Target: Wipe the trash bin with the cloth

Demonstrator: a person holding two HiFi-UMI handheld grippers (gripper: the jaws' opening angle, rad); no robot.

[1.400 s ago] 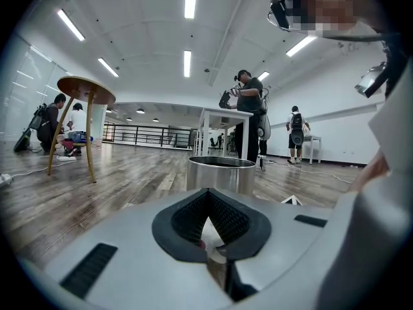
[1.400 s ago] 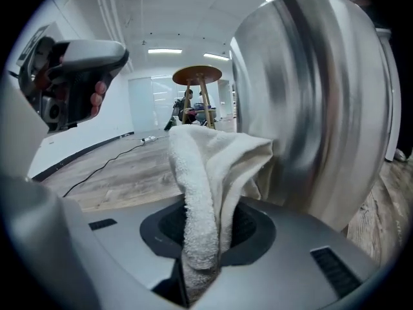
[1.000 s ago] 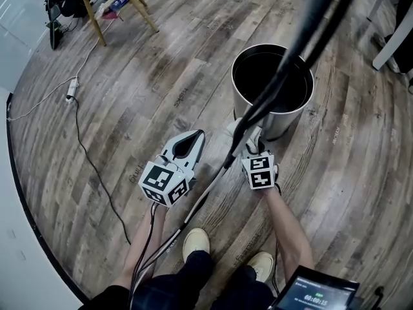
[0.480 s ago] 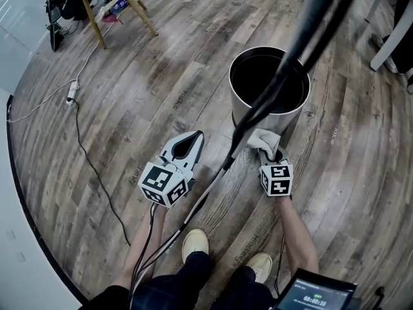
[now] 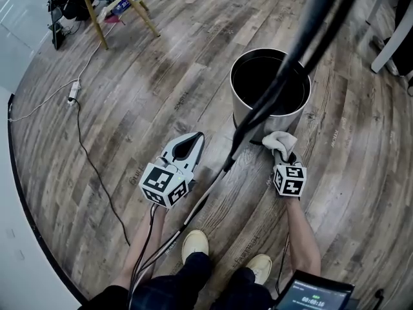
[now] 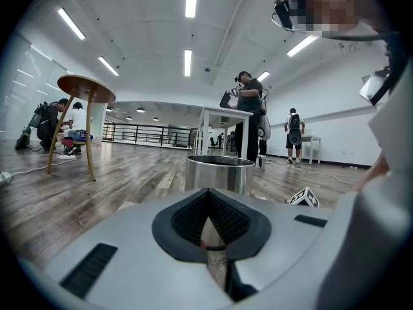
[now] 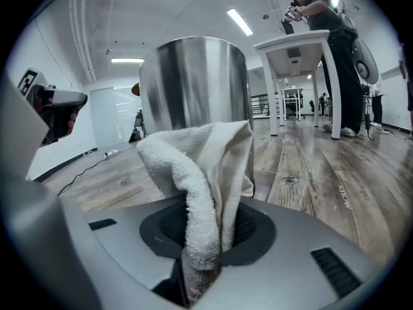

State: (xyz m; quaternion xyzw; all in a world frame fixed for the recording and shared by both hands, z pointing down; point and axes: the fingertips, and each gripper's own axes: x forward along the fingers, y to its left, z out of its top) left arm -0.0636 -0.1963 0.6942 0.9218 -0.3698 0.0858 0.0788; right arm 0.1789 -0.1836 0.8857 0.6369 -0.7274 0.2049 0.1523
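Note:
A round steel trash bin (image 5: 293,116) with a dark inside stands on the wood floor; it also shows in the left gripper view (image 6: 218,173) and fills the right gripper view (image 7: 193,82). My right gripper (image 5: 282,154) is shut on a white terry cloth (image 5: 278,140), which is pressed low against the bin's near right side. The cloth (image 7: 210,166) bunches up out of that gripper (image 7: 208,234) just in front of the steel wall. My left gripper (image 5: 195,139) hovers left of the bin, shut and holding nothing (image 6: 208,219).
Black cables (image 5: 258,112) hang across the head view in front of the bin. A thin cord (image 5: 90,163) with a plug block runs over the floor at left. Wooden stool legs (image 5: 90,8) stand far left, a white table leg (image 5: 390,41) far right. People stand behind.
My right gripper has slid the cloth rightward along the bin's near side, from its front left to its front right. The left gripper has stayed put.

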